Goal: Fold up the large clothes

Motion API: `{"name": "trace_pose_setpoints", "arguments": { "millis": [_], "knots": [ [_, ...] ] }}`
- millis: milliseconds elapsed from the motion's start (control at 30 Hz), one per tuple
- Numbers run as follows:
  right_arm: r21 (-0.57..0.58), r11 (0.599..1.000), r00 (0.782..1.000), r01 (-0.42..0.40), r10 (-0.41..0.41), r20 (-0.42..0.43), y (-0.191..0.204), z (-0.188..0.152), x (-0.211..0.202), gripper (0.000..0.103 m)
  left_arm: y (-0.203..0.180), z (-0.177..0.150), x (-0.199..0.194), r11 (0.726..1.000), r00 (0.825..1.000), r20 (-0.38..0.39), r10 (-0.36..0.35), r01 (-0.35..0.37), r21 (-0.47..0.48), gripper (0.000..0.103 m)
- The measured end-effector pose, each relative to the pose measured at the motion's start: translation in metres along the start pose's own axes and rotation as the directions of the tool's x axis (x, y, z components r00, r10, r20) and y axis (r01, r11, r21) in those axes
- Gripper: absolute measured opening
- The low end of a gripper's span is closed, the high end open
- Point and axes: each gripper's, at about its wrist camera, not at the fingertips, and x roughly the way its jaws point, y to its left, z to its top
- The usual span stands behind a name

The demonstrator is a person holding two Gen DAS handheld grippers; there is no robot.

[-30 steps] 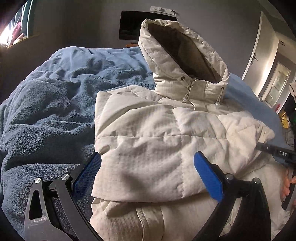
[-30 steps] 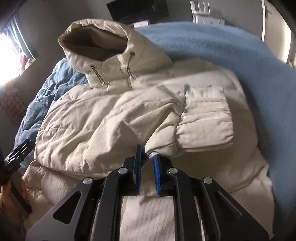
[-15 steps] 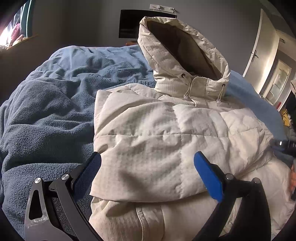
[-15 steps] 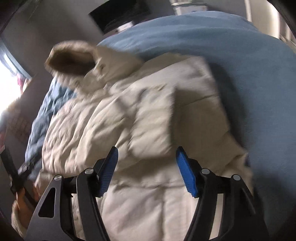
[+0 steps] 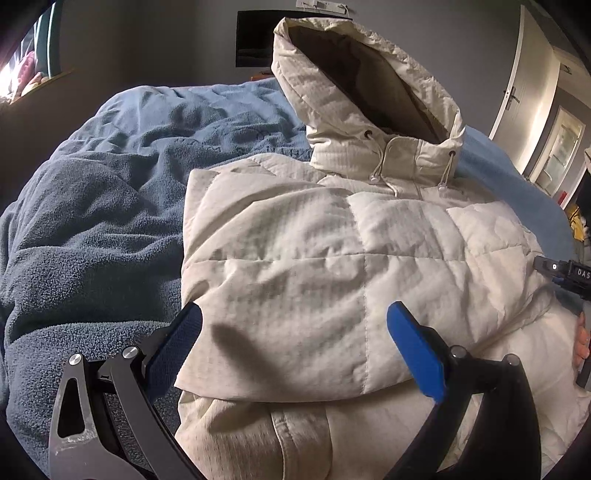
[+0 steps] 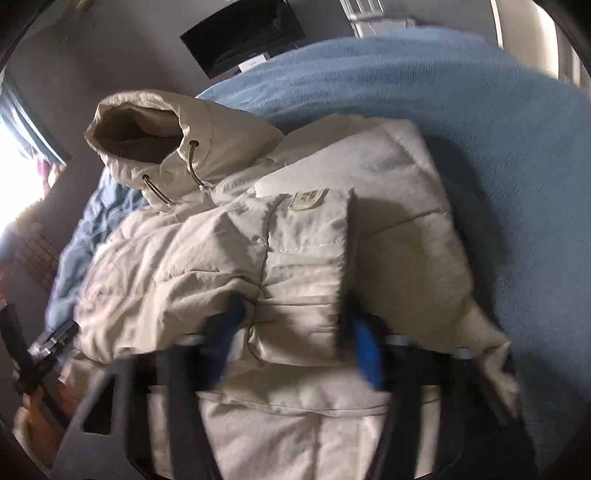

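I see a cream quilted jacket (image 5: 332,266) of matt, finely ribbed, crinkled cloth lying on a fuzzy blue fleece blanket (image 5: 92,229), while my left gripper (image 5: 295,347) shows smooth blue plastic pads (image 5: 417,350) on matt black arms with shiny metal rivets.

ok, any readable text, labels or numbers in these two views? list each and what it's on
"DAS": white letters on the right gripper's black body, cut off by the edge of the left wrist view.
Sewn patch on the jacket sleeve: has markings, too blurred to read.
Sheet under the dark wall screen: too small to read.
Nothing else legible.
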Motion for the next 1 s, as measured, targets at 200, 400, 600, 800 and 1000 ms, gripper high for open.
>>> {"name": "trace_pose_setpoints", "arguments": {
  "millis": [200,400,600,800,1000],
  "knots": [
    [-0.053,0.999,0.993,-0.006,0.012,0.115,0.005,0.002,-0.039,0.014,-0.002,-0.002,0.000,1.000,1.000,-0.005,0.014,-0.014,0.005,0.096],
    [-0.095,0.995,0.992,0.038,-0.026,0.124,0.006,-0.006,-0.057,0.009,-0.005,-0.002,0.000,1.000,1.000,-0.010,0.020,-0.020,0.016,0.096],
    [-0.004,0.999,0.999,0.047,-0.047,0.023,-0.025,-0.021,-0.029,0.003,-0.006,-0.003,0.004,1.000,0.999,-0.029,0.026,-0.025,0.018,0.096],
    [0.041,0.999,0.997,0.006,-0.009,0.074,-0.029,-0.012,-0.039,0.004,-0.006,-0.003,0.005,1.000,0.999,-0.032,0.026,-0.025,0.019,0.096],
    [0.095,0.994,0.997,-0.059,0.054,0.047,-0.030,-0.006,-0.027,0.036,-0.006,-0.004,0.006,0.999,0.999,-0.033,0.027,-0.026,0.017,0.096]
  ]
}}
